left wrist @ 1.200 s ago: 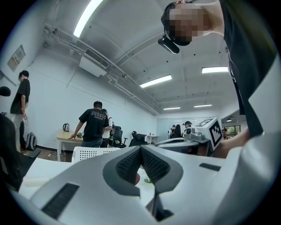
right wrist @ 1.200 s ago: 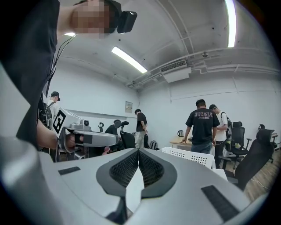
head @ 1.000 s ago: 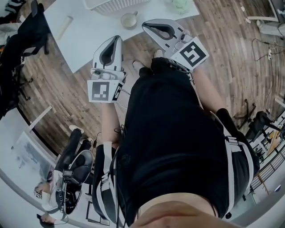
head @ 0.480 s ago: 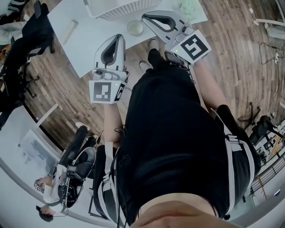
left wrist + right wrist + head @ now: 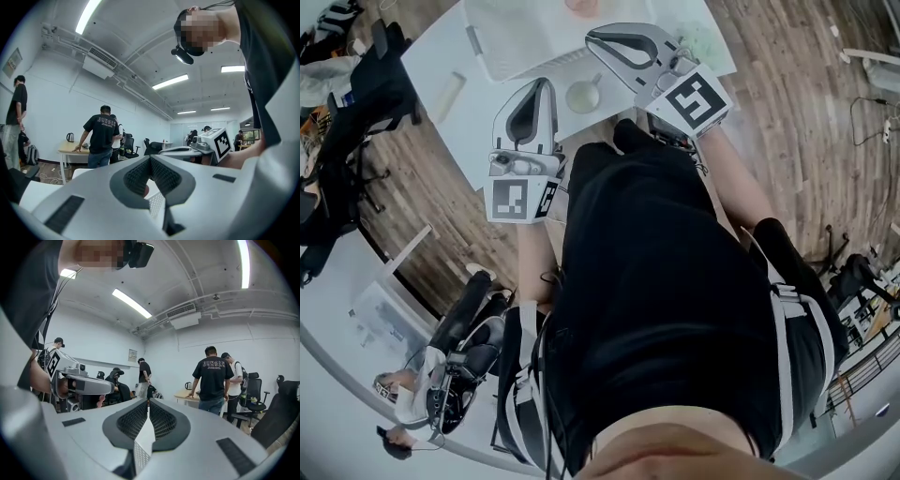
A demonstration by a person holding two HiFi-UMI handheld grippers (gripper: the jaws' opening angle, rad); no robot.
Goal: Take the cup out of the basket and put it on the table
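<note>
A pale green cup [image 5: 583, 95] with a handle stands on the white table [image 5: 478, 103], just in front of the white basket [image 5: 525, 42]. In the head view it sits between my two grippers, apart from both. My left gripper [image 5: 541, 83] is to the cup's left, its jaws closed tip to tip with nothing in them. My right gripper [image 5: 592, 36] reaches over the basket's near edge above the cup, also shut and empty. Both gripper views look level into the room: left gripper [image 5: 150, 158], right gripper [image 5: 148, 401]. A bit of basket mesh [image 5: 157, 204] shows below the left jaws.
Something pink [image 5: 581, 6] lies in the basket and a pale green lump [image 5: 700, 37] sits on the table's right part. A light stick [image 5: 450, 90] lies at the table's left. Black chairs [image 5: 356, 84] stand left. Several people stand around a desk [image 5: 70, 149].
The table, basket and cup have slid down and closer in the head view. The cup now lies between the two grippers. Both grippers stay shut and empty.
</note>
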